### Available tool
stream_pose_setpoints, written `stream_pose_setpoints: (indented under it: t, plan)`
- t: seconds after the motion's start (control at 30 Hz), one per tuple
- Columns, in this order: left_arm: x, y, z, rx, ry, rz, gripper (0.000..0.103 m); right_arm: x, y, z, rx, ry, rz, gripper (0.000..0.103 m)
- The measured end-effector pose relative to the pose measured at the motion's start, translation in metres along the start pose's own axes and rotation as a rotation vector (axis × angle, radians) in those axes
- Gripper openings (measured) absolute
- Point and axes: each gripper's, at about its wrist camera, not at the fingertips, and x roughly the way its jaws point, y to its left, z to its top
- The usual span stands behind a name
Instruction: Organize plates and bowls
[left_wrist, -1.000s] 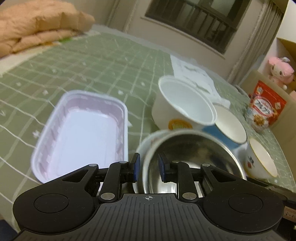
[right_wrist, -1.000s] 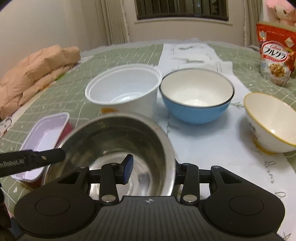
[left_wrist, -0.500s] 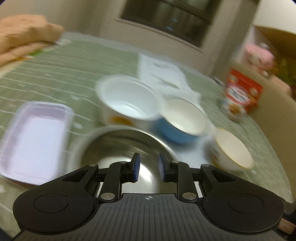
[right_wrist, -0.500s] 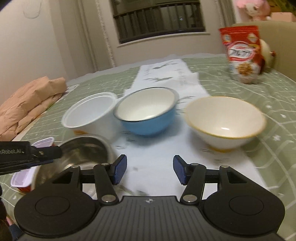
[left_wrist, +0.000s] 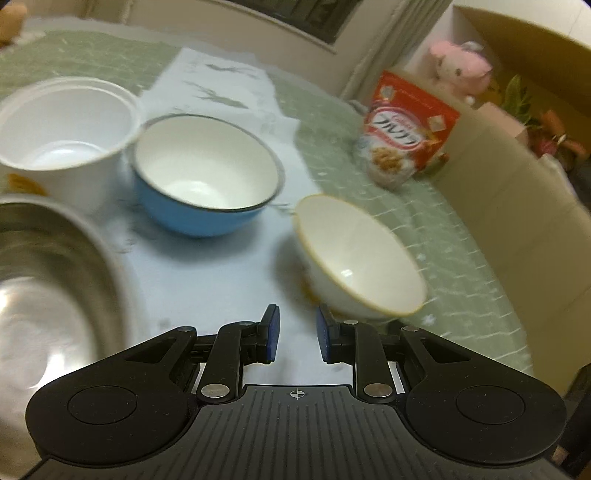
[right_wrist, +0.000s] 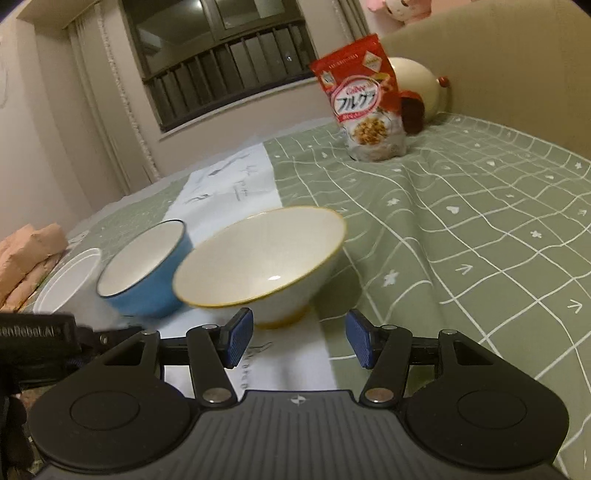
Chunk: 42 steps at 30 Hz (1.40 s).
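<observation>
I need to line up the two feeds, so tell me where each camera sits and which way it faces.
Left wrist view: sits on the left gripper, looks forward and down over a steel bowl, white plastic tub, blue enamel bowl and yellow-rimmed white bowl; only its open, empty jaws show.
Right wrist view: sits on the right gripper, aimed at the yellow-rimmed bowl; its open jaws show, plus part of the other gripper at left.
Shared: tub, both bowls, the red cereal bag, the green checked cloth.

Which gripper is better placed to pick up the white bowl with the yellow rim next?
Right, probably. The right gripper is open and empty with the yellow-rimmed white bowl just ahead. The left gripper, also empty, has it off to one side.
</observation>
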Motion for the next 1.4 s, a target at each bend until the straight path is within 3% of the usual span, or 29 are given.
stream_pose_setpoints:
  t: [0.1,0.2,0.3,0.47,0.6,0.73,0.83,1.0,1.17,1.4]
  plan:
    - [0.008,0.003,0.016,-0.046,0.004,-0.052,0.024,-0.003,-0.007,0.016,0.008,-0.03,0.058,0.059]
    - [0.016,0.0,0.031,-0.041,-0.022,-0.032,0.024,-0.004,-0.013,0.04,-0.027,-0.056,0.052,0.068]
    - [0.027,-0.001,0.039,-0.041,-0.044,-0.018,0.024,0.01,-0.018,0.068,-0.06,-0.046,0.043,0.07]
    - [0.066,-0.001,0.049,-0.02,0.049,0.055,0.025,0.078,-0.028,0.097,-0.125,0.127,0.027,0.067]
    - [0.083,-0.002,0.051,0.004,0.114,0.075,0.027,0.112,-0.022,0.097,-0.175,0.259,0.03,0.057]
    - [0.1,0.004,0.055,-0.098,0.239,0.016,0.02,0.13,-0.018,0.089,-0.161,0.404,0.051,0.038]
    - [0.107,0.005,0.057,-0.156,0.305,0.042,0.02,0.134,-0.011,0.094,-0.167,0.47,0.042,0.036]
    - [0.093,0.0,0.058,-0.175,0.365,0.16,0.02,0.126,-0.004,0.101,-0.106,0.618,0.084,0.036]
    - [0.053,-0.006,0.048,-0.104,0.424,0.275,0.021,0.104,0.024,0.08,-0.167,0.736,0.103,0.037]
    - [0.015,0.011,0.033,-0.083,0.5,0.264,0.022,0.076,0.051,0.041,-0.13,0.804,0.053,0.037]
